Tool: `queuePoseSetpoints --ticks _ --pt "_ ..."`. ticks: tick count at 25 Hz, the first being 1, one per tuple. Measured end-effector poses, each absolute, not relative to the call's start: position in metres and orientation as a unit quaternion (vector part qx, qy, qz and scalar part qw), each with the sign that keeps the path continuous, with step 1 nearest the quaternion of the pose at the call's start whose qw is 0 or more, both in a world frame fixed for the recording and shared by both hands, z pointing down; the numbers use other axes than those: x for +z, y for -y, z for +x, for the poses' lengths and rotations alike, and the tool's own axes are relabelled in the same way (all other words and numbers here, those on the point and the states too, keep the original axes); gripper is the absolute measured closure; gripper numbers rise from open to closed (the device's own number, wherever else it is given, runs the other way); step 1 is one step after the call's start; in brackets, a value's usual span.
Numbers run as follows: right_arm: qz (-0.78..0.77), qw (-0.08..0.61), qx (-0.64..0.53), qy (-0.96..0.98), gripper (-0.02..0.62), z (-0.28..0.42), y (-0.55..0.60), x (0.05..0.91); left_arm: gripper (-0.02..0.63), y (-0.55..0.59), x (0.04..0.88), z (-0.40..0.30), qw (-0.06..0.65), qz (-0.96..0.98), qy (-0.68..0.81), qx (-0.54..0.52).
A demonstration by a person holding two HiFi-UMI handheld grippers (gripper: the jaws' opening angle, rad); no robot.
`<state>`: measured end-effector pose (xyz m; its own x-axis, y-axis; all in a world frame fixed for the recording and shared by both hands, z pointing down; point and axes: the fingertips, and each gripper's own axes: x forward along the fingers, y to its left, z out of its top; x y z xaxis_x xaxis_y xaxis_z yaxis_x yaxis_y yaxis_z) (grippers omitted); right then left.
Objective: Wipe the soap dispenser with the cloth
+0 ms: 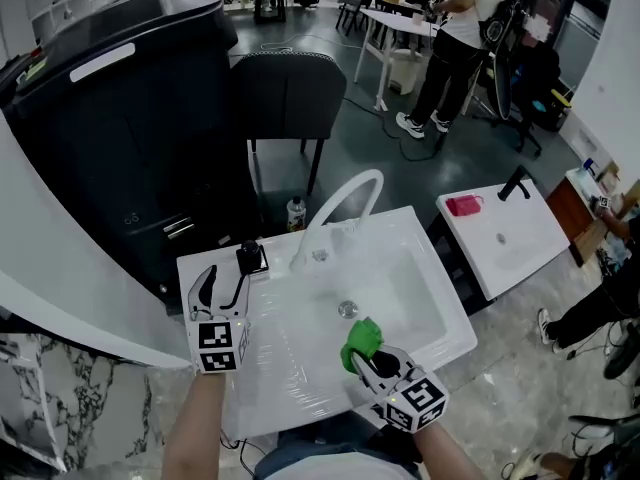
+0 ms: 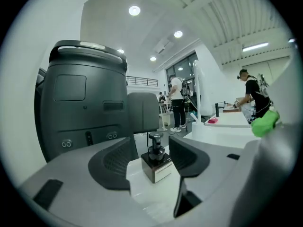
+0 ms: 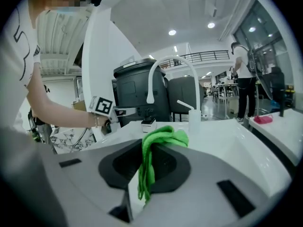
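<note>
**Item 1. Soap dispenser.** Small black square-bodied pump bottle with a pale label on one face. It stands upright on the back left corner of the white sink, left of the arched white faucet. Nothing presses on it.

**Item 2. Left gripper.** Its jaws stand apart. The dispenser sits just ahead of the tips, in line with the gap between them, and neither pad is on it. Judged empty.

**Item 3. Cloth.** Bright green and bunched, with a fold hanging down below the pinch. It is held low over the basin, near the drain and well apart from the dispenser.

**Item 4. Right gripper.** Its jaws are clamped on the cloth.

**Item 5. Surroundings.**
- A clear bottle with a nozzle stands at the back of the sink.
- A black chair and a large dark machine stand behind it.
- A second washbasin carrying a pink item is off to the right.
- People stand further back.

**Status.** The cloth is in hand but not on the dispenser, so no wiping contact is made at this moment. As judged, the cloth has yet to be carried across to the back left corner, the bottle steadied by the free gripper, and its faces and pump rubbed. Nothing on the bottle's surface shows whether any face is already wiped.
</note>
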<state>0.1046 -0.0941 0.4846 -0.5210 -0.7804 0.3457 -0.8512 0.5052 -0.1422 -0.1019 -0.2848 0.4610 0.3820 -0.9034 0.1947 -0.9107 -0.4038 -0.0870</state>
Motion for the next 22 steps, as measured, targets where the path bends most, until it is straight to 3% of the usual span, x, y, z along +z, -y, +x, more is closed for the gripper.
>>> queuePoseSetpoints --ticks 13,14,15,16,22 --pt "0.499 0.095 0.061 0.859 0.548 0.089 0.119 0.417 0.354 0.199 0.417 -0.136 -0.006 0.829 0.558 0.033" --pt "0.503 0.089 0.054 0.858 0.548 0.09 0.12 0.409 0.375 0.193 0.41 -0.135 -0.014 0.828 0.559 0.029" --pt "0.507 0.081 0.048 0.857 0.548 0.091 0.121 0.401 0.459 0.186 0.404 -0.132 -0.023 0.828 0.559 0.026" --pt "0.51 0.072 0.043 0.856 0.548 0.093 0.12 0.393 0.592 0.178 0.397 -0.129 -0.032 0.83 0.556 0.023" --pt "0.516 0.028 0.029 0.856 0.548 0.113 0.097 0.358 0.592 0.133 0.358 -0.106 -0.056 0.833 0.551 -0.007"
